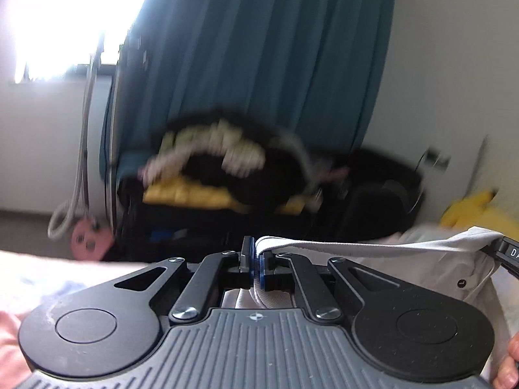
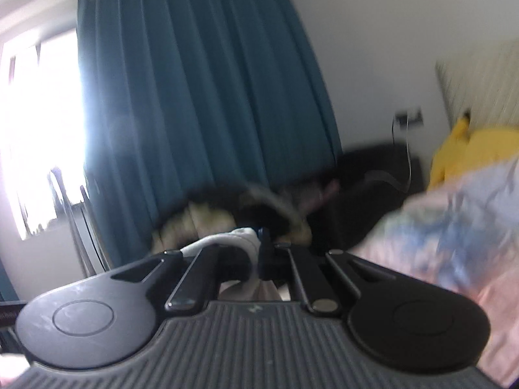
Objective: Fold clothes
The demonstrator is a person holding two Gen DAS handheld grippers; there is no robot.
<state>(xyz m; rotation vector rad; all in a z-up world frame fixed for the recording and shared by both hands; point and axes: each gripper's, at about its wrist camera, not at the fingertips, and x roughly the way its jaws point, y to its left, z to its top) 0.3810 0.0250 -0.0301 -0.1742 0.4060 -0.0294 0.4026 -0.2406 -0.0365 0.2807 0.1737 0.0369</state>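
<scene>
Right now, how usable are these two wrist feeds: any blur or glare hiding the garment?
Left wrist: window blown out, background smeared, but left gripper and pale garment sharp. Right wrist: motion blur throughout, window glaring; right gripper pinches the garment, its edges soft.

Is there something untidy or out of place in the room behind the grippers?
Yes. A heap of clothes lies piled loosely in front of the blue curtain, with yellow fabric under it. Blur hides the details.

blown-out glare from the window [image 1: 58, 16] at left, motion blur throughout, fisheye-bent edges
</scene>
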